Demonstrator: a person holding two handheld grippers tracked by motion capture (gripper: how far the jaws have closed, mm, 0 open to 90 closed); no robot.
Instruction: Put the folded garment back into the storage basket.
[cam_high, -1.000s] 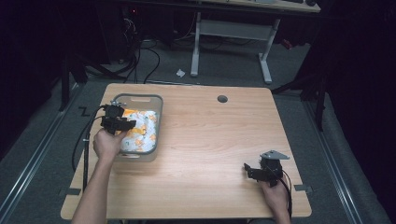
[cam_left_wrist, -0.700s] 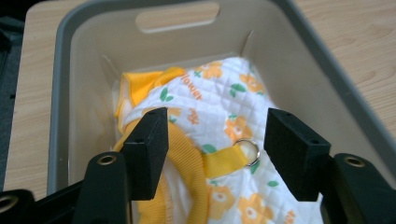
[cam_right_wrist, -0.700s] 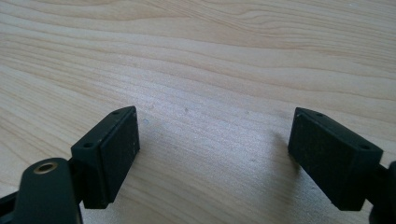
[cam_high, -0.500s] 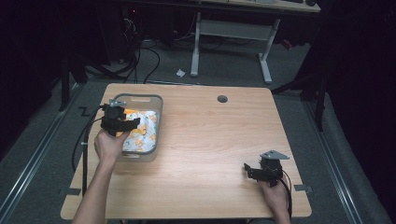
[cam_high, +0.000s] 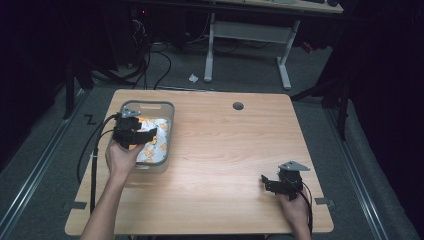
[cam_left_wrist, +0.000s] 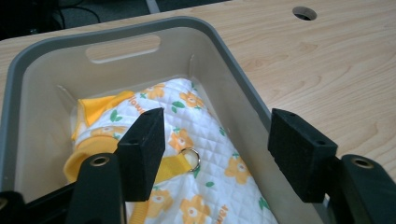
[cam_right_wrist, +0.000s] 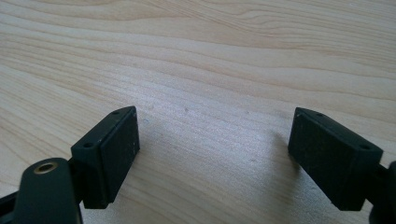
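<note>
A light wooden table (cam_high: 225, 150) stands in a dark room. The quilted garment (cam_left_wrist: 205, 154) with orange flowers lies in the grey bin (cam_left_wrist: 233, 70); its orange lettering is perhaps too small to read. The left gripper (cam_left_wrist: 215, 149) hovers above it, jaws just opening, nothing between. The right gripper (cam_right_wrist: 215, 158) rests low, jaws apart.

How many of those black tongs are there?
2. The left tongs hang open over the grey bin with the flowered cloth, at the table's left. The right tongs sit open near the table's front right corner.
</note>
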